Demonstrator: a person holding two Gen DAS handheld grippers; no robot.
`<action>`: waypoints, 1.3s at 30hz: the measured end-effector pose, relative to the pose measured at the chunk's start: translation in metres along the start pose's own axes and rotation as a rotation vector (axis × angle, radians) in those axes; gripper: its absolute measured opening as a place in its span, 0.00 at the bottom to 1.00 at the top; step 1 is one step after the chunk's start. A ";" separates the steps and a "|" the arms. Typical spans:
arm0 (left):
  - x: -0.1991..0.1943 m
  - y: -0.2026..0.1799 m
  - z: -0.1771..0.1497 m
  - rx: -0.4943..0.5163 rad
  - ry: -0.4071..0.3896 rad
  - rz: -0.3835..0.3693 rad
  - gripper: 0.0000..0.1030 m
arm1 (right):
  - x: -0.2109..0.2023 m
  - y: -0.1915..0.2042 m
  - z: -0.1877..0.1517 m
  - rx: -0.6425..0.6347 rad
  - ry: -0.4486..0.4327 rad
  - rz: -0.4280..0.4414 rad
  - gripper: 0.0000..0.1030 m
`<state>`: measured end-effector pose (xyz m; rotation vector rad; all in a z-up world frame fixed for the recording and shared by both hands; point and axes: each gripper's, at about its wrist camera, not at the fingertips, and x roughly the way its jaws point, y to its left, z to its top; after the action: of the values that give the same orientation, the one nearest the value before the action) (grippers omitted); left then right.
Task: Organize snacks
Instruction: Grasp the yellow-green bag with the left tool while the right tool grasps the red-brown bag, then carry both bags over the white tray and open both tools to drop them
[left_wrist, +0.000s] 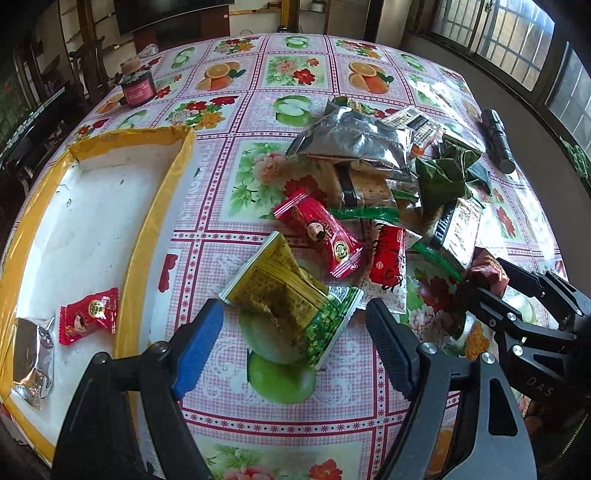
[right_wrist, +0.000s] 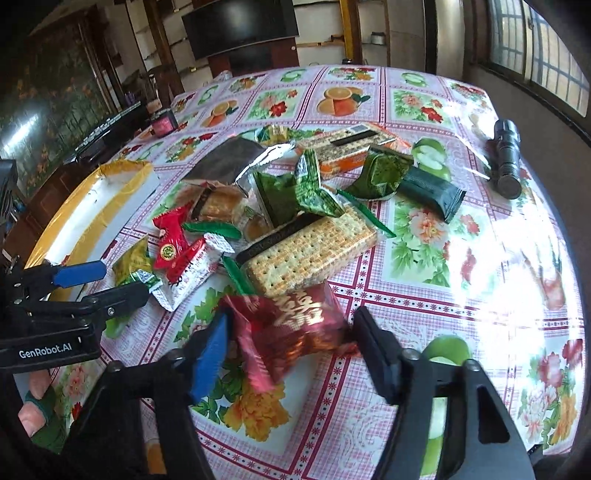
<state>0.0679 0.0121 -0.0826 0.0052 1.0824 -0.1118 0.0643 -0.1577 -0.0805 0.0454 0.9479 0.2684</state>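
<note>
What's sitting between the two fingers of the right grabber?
A crinkly dark red snack packet lies between the right gripper fingers, which are spread open around it. The right wrist view shows it best.

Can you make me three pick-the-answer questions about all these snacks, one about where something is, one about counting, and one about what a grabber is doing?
1. Where is the black flashlight?
A. in the tray
B. on the table, right of the snack pile
C. under the crackers

2. How many snacks lie in the yellow-edged tray?
A. none
B. two
C. five

3. What is the right gripper doing?
A. open around the dark red packet
C. squeezing a jar
B. shut on nothing

Answers: 1 B, it lies apart from the pile, near the window side. 2 B, one small red packet and one silver packet. 3 A, its jaws stand wide on either side of the packet.
</note>
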 end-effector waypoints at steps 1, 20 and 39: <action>0.003 -0.001 0.001 0.004 0.006 0.001 0.78 | 0.001 0.000 -0.001 -0.004 0.001 -0.004 0.56; -0.014 0.000 -0.004 0.036 -0.023 -0.044 0.13 | -0.022 0.008 -0.007 -0.001 -0.044 0.036 0.37; -0.092 0.019 -0.032 0.036 -0.148 -0.091 0.11 | -0.079 0.050 -0.013 -0.027 -0.147 0.162 0.37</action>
<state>-0.0011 0.0415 -0.0172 -0.0199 0.9325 -0.2108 -0.0003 -0.1300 -0.0175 0.1155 0.7947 0.4219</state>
